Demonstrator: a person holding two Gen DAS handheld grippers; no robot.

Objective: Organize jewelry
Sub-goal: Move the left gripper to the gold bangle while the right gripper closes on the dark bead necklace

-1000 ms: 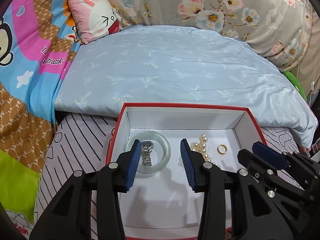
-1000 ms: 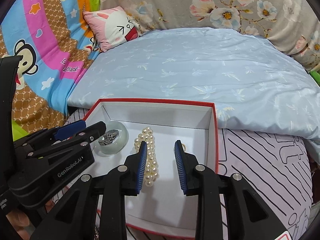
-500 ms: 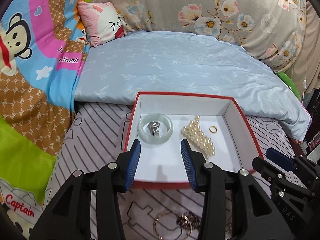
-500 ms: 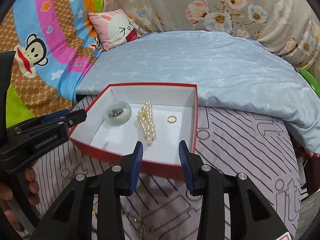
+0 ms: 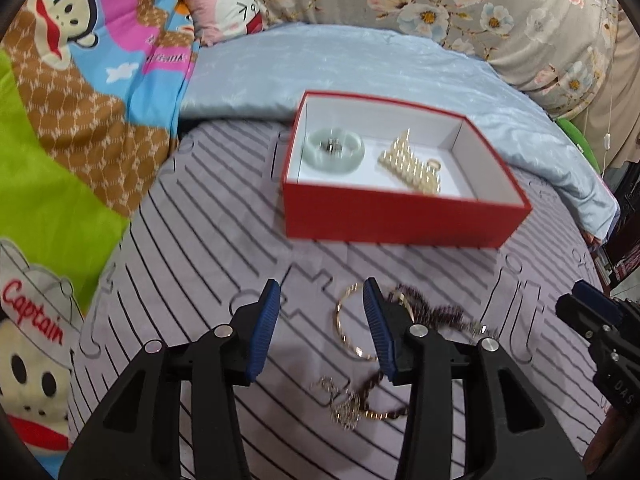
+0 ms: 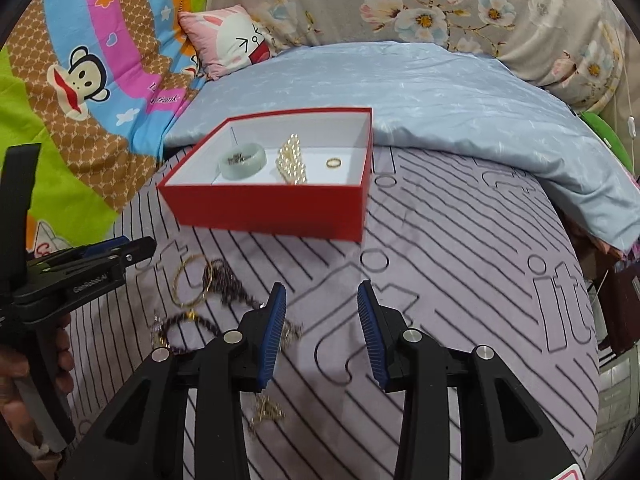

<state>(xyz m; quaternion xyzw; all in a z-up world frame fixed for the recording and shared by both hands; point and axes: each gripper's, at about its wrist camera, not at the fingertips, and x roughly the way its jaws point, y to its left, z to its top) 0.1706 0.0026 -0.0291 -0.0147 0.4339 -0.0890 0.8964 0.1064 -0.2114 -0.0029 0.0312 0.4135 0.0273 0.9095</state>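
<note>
Red cardboard forms the open box (image 5: 400,220) on the striped grey bedsheet (image 5: 224,240), its far edge against a pale blue quilt (image 6: 440,88); a cartoon monkey blanket (image 5: 80,80) and a pink pillow (image 6: 232,40) lie beyond. Inside the box sit a jade bangle (image 6: 243,160) with a small metal piece in its ring, a pearl strand (image 6: 292,160) and a gold ring (image 6: 333,163). Loose on the sheet, nearer than the box, lie a gold bangle (image 6: 191,280) and a tangle of dark beaded chain (image 6: 230,286). The left gripper (image 5: 320,326) hangs over the sheet with jaws apart and empty, its right finger crossing the gold bangle. The right gripper (image 6: 322,330), its jaws parted and empty after just opening, has the chain just beside its left finger.
</note>
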